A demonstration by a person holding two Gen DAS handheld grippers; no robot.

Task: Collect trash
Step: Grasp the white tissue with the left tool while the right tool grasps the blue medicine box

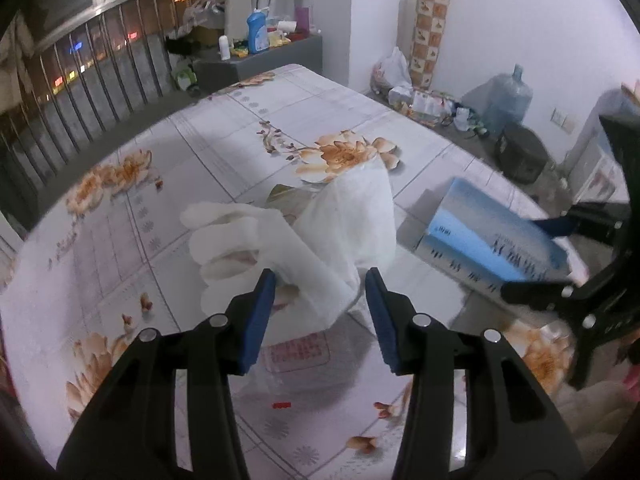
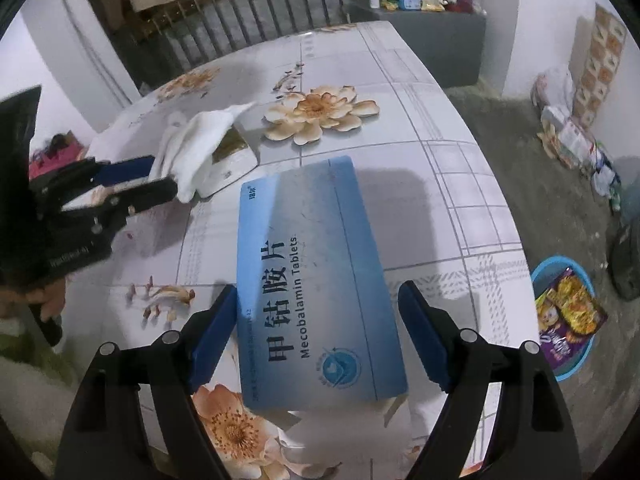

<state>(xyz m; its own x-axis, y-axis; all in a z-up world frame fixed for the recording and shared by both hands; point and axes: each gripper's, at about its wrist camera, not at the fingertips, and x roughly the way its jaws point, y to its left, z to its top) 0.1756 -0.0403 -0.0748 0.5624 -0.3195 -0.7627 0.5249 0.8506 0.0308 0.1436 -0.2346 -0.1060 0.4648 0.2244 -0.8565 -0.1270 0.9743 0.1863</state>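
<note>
Mecobalamin tablet box (image 2: 316, 280) seen flat on floral counter (image 2: 420, 128), between spread fingers of right gripper (image 2: 316, 324), not gripped. Crumpled tissue (image 1: 340, 236) straddled by half-spread left gripper (image 1: 320, 312), left pad touching; grip cannot be told. Risk: box skidded off near edge if closed off-centre; tissue dropped.

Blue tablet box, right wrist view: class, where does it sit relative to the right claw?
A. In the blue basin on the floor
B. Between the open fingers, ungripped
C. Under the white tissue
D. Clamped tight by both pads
B: the blue tablet box lies on the table between the right claw fingers, with a gap at the right pad.
</note>
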